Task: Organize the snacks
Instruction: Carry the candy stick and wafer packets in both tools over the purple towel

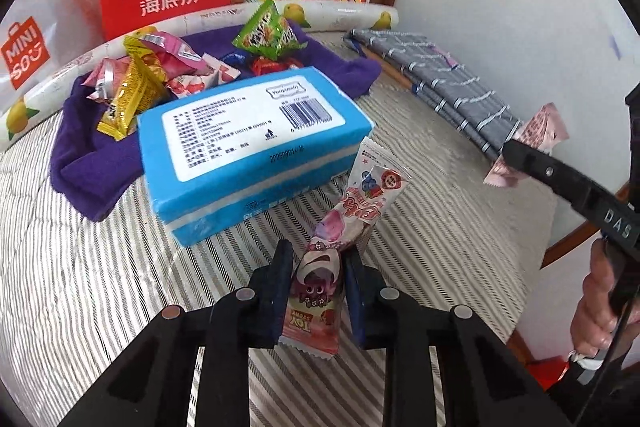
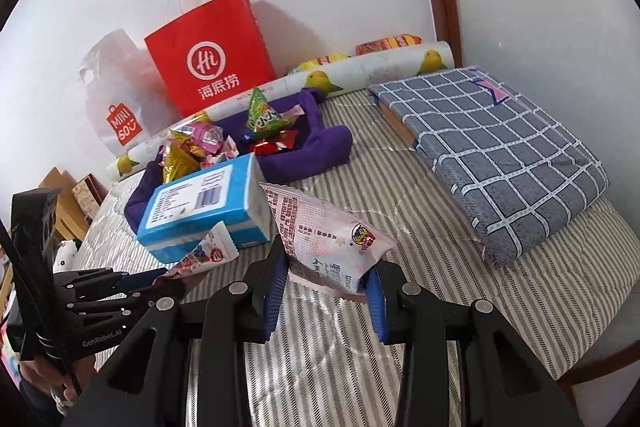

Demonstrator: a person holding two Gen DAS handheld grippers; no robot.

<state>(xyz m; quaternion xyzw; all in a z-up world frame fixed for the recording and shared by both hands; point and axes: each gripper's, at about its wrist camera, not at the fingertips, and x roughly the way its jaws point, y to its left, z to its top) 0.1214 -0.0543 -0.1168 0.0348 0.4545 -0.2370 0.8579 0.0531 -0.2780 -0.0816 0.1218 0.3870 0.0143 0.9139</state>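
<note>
striped bedding (image 2: 400, 211) lies open rightward; left gripper (image 1: 318, 287) pinches candy packet (image 1: 352, 207), right gripper (image 2: 326, 291) pinches pink pouch (image 2: 324, 231).

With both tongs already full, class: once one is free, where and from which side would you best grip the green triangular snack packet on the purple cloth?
Probably the green triangular snack packet's raised top corner, coming from above. It stands peak-up on the purple cloth, with other wrappers crowding its base and the blue tissue pack blocking a low frontal approach.
</note>
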